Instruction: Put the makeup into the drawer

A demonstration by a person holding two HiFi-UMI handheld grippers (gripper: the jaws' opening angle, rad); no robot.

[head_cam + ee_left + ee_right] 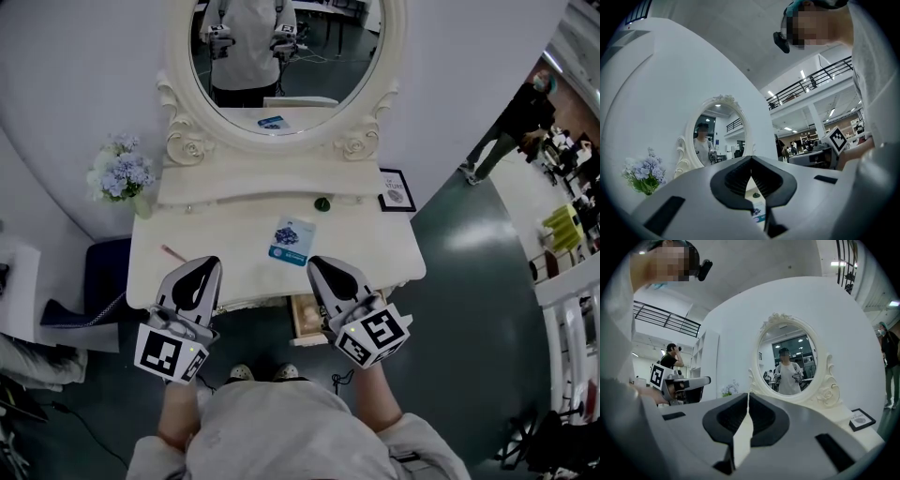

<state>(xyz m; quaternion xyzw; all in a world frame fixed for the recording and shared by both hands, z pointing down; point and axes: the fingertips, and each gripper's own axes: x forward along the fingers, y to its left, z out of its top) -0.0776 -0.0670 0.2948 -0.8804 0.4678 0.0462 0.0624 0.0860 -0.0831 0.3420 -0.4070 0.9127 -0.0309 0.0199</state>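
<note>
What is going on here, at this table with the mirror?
A person stands at a white dressing table with a gripper in each hand. The left gripper and the right gripper are both shut and empty. A blue and white packet lies on the tabletop; the drawer below looks pulled open.

Blue-and-white makeup packet (291,241) lies flat on the table (216,246) — drawer (304,323) below stands open.

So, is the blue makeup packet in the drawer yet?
No, the blue makeup packet lies on the tabletop, in front of the mirror.
</note>
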